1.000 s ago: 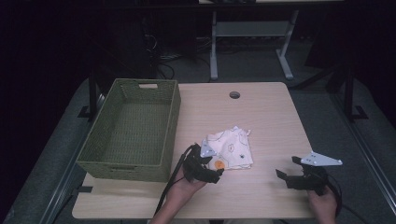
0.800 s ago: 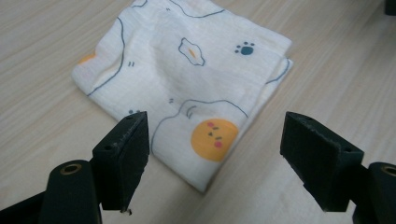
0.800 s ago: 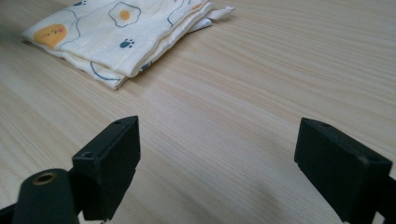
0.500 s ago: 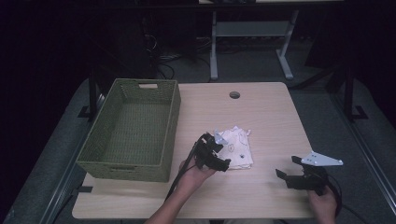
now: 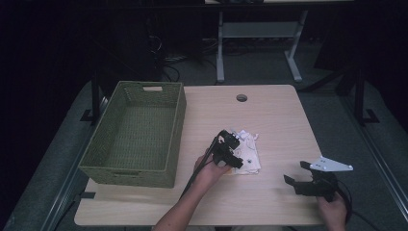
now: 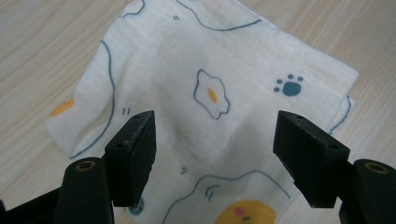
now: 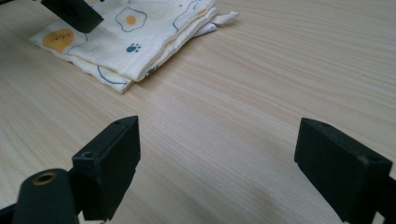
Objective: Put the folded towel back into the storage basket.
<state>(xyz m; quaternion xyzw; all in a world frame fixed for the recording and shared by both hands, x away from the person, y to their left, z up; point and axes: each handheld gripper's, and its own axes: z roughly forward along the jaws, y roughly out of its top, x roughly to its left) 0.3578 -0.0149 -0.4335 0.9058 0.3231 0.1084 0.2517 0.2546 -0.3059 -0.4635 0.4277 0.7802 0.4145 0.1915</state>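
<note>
- Your left hand-held gripper [image 5: 230,150] hangs over the folded cloth [image 5: 248,155], jaws spread wide apart with nothing between them; in the left gripper view the cloth [image 6: 205,102] lies flat below, its fried-egg and paw-print pattern plain to see.
- The cloth sits on the desk [image 5: 269,115], near the middle and toward your side, just right of the green woven basket [image 5: 139,134] but not touching it. It is a neat, layered stack; in the right gripper view its folded edges [image 7: 140,51] face your right hand.
- Your right hand-held gripper [image 5: 300,182] rests low near the front right of the desk, well apart from the cloth, its jaws likewise apart and holding nothing.
- The step in hand looks like the reach and line-up for a grasp: the left jaws straddle the cloth's top surface but have not closed on it.
- The next move, as it appears, calls for you to lower the left jaws and pinch through all the layers, or catch an edge, so the stack comes up as one and does not unfold.
- A grip on the top layer alone would likely peel the fold open; aim for the thick folded side.
- If the basket is the destination, it stands empty and close at your left, a short carry over its near wall.
- The right hand could steady the stack, but it stands too far off to help.
</note>
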